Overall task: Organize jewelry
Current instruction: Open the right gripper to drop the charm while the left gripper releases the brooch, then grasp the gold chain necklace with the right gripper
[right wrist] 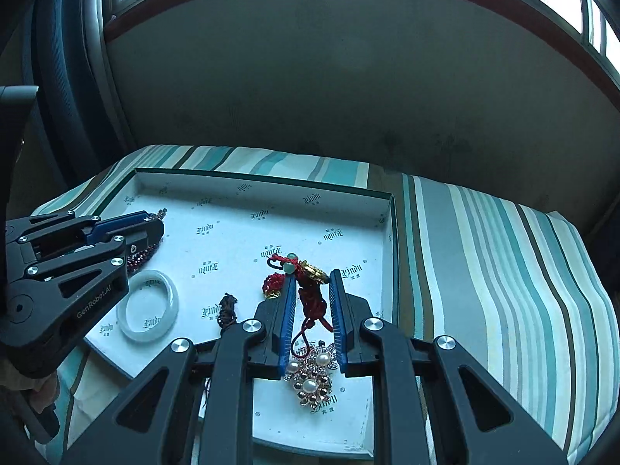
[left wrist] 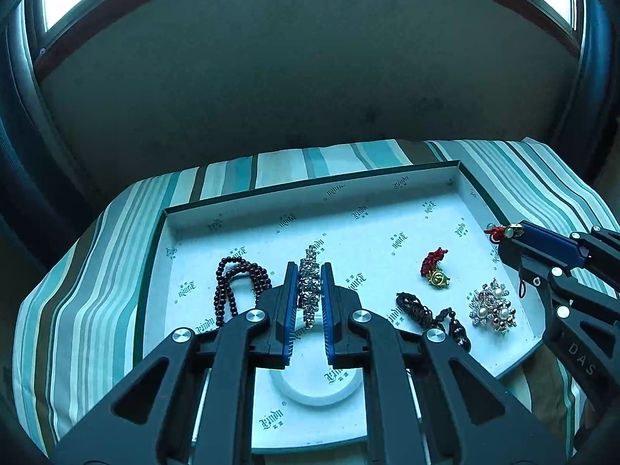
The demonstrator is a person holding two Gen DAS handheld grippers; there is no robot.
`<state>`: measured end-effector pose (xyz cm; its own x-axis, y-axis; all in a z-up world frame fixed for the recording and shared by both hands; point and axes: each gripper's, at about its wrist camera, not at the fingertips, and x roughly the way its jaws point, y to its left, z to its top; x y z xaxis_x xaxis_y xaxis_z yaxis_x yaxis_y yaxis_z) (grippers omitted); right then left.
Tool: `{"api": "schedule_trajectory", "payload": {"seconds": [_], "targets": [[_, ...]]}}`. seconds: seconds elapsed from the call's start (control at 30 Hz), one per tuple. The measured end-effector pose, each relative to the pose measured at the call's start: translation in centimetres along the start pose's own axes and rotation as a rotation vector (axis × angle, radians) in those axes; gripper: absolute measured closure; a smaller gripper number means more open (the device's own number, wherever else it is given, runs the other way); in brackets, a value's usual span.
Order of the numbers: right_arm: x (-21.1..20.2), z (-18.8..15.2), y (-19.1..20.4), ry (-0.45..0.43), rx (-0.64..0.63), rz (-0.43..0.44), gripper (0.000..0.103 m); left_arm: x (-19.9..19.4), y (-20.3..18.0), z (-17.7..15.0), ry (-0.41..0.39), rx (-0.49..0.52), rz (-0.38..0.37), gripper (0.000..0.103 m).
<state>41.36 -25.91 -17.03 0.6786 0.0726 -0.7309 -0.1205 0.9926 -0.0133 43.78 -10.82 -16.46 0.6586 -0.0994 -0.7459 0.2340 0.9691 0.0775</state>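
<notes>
A shallow white cardboard box lid (left wrist: 387, 190) printed with small dark logos lies on a cushion-like surface covered in teal, white and brown striped cloth (left wrist: 77, 290), under a dark wall with bright windows above. Going left to right across the lid as the left wrist view shows it: a string of dark red round beads (left wrist: 232, 283) lies coiled at the left. Just beside it, the left gripper (left wrist: 309, 290) has its blue-padded fingers (left wrist: 288, 310) drawn narrow on a sparkling silver rhinestone bracelet (left wrist: 309, 286), which stands lengthwise between them. Nearer the camera, partly hidden under that gripper, lies a translucent white jade-like bangle (right wrist: 149, 306). Right of the gripper lies a dark brown braided cord piece (left wrist: 422, 314), then a small red beaded charm with a gold ornament (left wrist: 436, 267), and then a cluster brooch of pearls and gold beads (left wrist: 492, 306) near the lid's right edge. Farthest right, above that edge, the right gripper (right wrist: 313, 290) has its fingers (right wrist: 336, 310) pinched narrow on a red knotted cord charm with pale green beads and a gold coin piece (right wrist: 306, 271); the cord's red loop hangs down between the fingers, over the pearl brooch
</notes>
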Motion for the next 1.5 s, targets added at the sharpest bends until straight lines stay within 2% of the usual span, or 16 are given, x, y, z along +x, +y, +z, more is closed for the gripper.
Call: {"api": "schedule_trajectory", "payload": {"seconds": [0.3,0.37,0.4,0.43,0.47,0.5,0.53,0.57,0.8,1.1,1.3,1.5], "targets": [[2.9,-0.3,-0.1,0.053,0.011,-0.023,0.084,4.5,-1.3,1.4,0.079,-0.002,-0.003,0.091],[3.2,-0.5,0.0,0.059,0.009,-0.027,0.082,5.1,-1.6,1.5,0.09,0.012,0.001,0.091],[3.3,-0.5,0.0,0.059,0.01,-0.027,0.076,5.3,-1.7,1.5,0.095,0.016,0.005,0.091],[3.3,-0.6,0.1,0.056,0.011,-0.027,0.07,5.5,-1.9,1.6,0.1,0.022,0.008,0.088],[3.3,-0.6,0.1,0.049,0.012,-0.031,0.058,5.7,-2.0,1.5,0.107,0.027,0.009,0.085],[3.2,-0.6,0.2,0.042,0.011,-0.036,0.053,5.9,-2.1,1.5,0.111,0.03,0.013,0.071],[3.2,-0.7,0.2,0.039,0.008,-0.037,0.053,6.0,-2.2,1.5,0.109,0.031,0.021,0.055],[3.2,-0.6,0.3,0.039,0.008,-0.037,0.053,6.0,-2.2,1.5,0.104,0.029,0.03,0.051],[1.8,-0.6,0.6,0.003,0.016,-0.045,0.053,5.5,-2.0,1.5,0.093,0.028,0.034,0.047],[-2.8,-1.3,1.3,-0.041,0.016,-0.035,0.053,0.6,-1.4,0.8,0.025,0.024,0.037,0.035],[-7.2,-2.8,2.7,-0.063,-0.006,-0.018,0.053,-3.8,-0.1,-1.5,-0.008,-0.003,0.045,0.029],[-10.3,-5.7,4.9,-0.033,-0.031,0.018,0.053,-8.2,1.9,-5.0,-0.029,-0.035,0.063,0.027]]}}
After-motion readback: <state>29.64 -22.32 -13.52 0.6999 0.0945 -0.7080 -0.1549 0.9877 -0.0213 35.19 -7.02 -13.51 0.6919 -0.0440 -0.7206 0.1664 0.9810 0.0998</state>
